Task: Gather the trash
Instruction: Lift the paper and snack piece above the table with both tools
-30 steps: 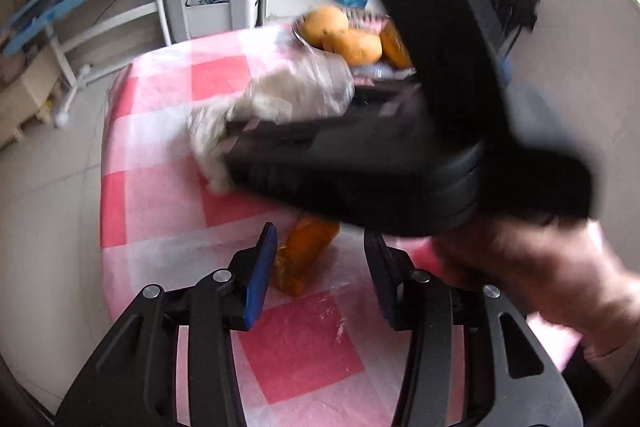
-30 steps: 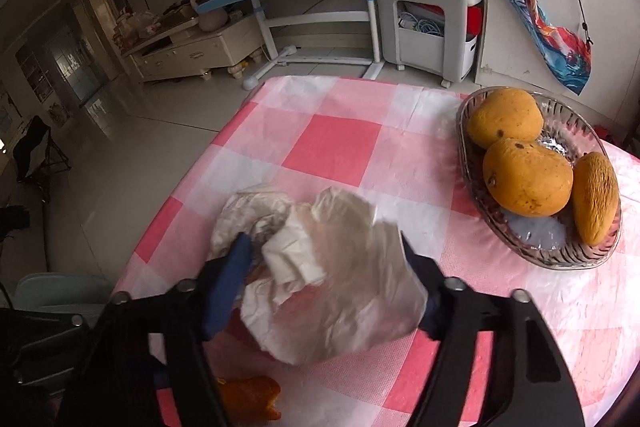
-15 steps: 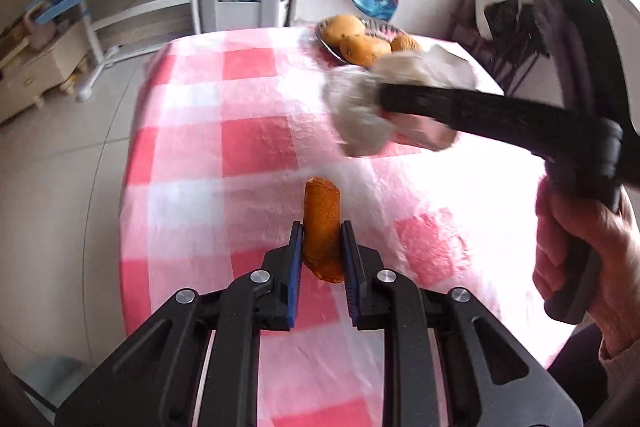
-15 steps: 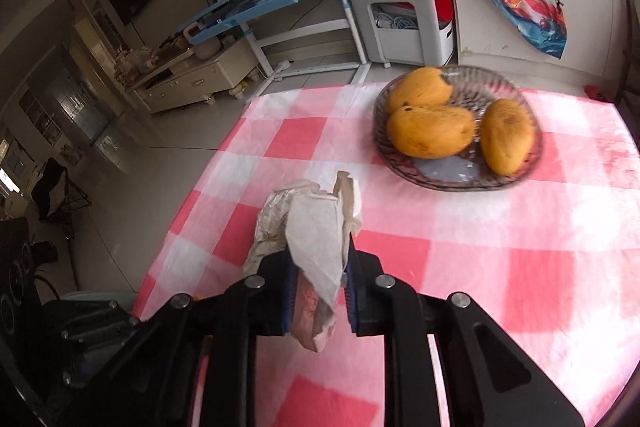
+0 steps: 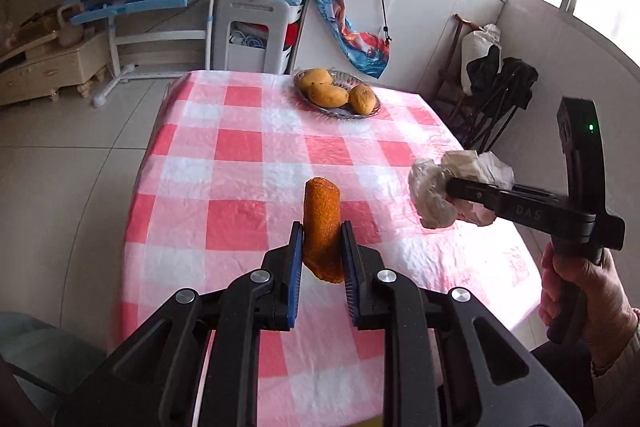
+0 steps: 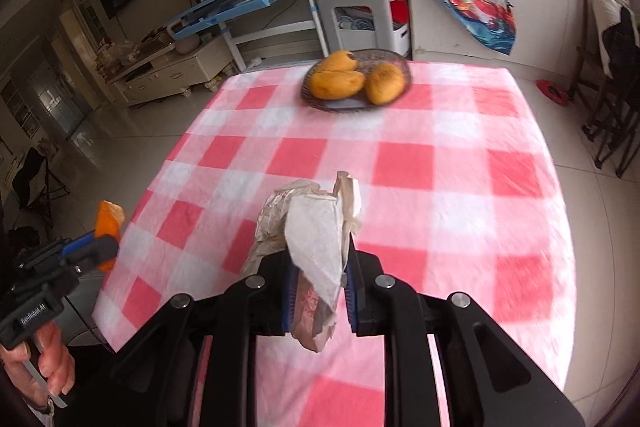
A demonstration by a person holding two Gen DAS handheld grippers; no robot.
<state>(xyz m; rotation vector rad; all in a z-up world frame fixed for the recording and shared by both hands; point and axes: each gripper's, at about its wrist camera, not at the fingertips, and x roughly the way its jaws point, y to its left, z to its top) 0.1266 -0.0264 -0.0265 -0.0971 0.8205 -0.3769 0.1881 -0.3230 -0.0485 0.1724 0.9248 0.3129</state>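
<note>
Pink-and-white checked cloth covers the table [image 5: 248,155], glass dish of mangoes [image 5: 338,95] at the far end. Left claw [image 5: 320,251] is clamped on an orange fruit peel [image 5: 322,223] — curled, stiffish, pinched low across its width and lifted clear. Right claw [image 6: 318,283] is squeezed tight on a crumpled paper wad [image 6: 316,239], also aloft — featherlight, soft, crushes easily, so a firm grip through the bulk suits it.

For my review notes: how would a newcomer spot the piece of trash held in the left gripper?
Start at the pink-and-white checked tablecloth. Above its near end the left gripper is shut on an orange peel, a stiff upright strip. It differs from the crumpled white paper wad in the right gripper and from the whole mangoes in the far dish.
</note>
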